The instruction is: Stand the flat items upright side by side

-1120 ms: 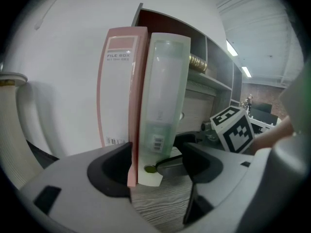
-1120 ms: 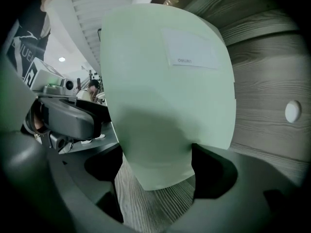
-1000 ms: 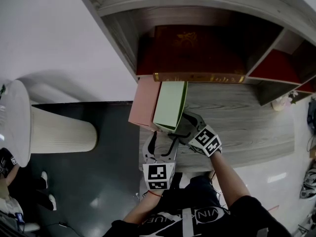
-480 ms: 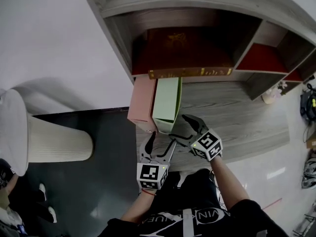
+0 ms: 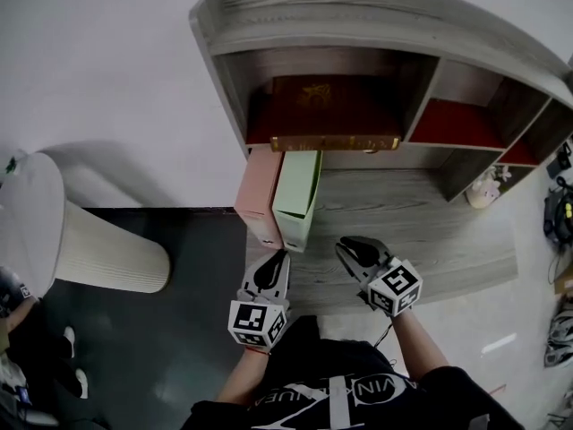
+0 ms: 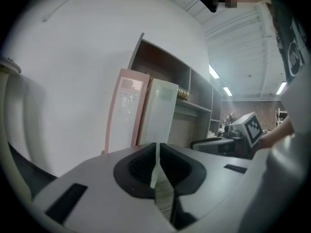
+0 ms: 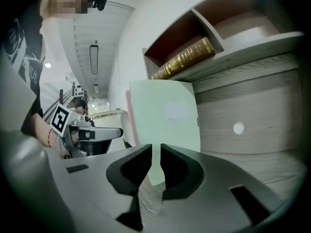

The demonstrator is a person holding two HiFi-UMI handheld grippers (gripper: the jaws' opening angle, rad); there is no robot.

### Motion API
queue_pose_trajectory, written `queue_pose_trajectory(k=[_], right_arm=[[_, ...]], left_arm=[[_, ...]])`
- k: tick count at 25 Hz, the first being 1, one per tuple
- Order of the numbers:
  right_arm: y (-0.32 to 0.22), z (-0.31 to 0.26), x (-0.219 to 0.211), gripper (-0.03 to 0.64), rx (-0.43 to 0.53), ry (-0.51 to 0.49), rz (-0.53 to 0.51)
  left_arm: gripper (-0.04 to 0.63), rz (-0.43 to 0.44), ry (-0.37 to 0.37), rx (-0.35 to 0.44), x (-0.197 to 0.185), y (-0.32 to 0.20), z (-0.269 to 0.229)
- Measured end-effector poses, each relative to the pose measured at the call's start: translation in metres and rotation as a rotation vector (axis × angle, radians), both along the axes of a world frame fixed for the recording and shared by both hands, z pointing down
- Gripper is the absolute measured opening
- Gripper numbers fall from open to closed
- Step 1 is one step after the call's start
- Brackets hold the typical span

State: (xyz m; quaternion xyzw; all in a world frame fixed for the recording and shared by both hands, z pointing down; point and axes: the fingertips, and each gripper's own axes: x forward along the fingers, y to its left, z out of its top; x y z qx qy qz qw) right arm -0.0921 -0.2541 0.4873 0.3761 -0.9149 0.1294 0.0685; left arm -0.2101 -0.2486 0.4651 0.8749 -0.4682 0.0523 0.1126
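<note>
Where the counter runs in under the shelf, two flat boxes stand upright side by side, and both tongs hang clear of them.

The grey wooden shelf fills the upper part of the head view, with a dark red book lying flat in its left compartment. The counter spreads below it across the middle of the frame, and a white ribbed column stands at lower left. At the counter's left end, just under the book, the pink box stands on edge with the green box close against its right side. Lower in the frame, near the counter's front edge, the left tongs have just been closing and show only a thin slit with nothing in it. The right tongs have likewise just been closing, down to a narrow, empty gap.
</note>
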Motion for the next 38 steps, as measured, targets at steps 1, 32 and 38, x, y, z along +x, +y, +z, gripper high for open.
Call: queue_pose_trajectory(k=[1,32,38], right_arm=[[0.003,-0.002,0.004,0.059,0.011,0.014,0.005],[0.128,-0.069,0.112,0.009,0.117,-0.098,-0.025],[0.148,-0.074,0.121,0.009,0.131,-0.100,-0.017]], left_arm=[[0.024,-0.014,0.003,0.005,-0.002,0.002,-0.003],[0.005,-0.358,0.019,0.125,-0.001,0.146,-0.057],[0.005,-0.364,0.026,0.142,0.003,0.163,-0.063]])
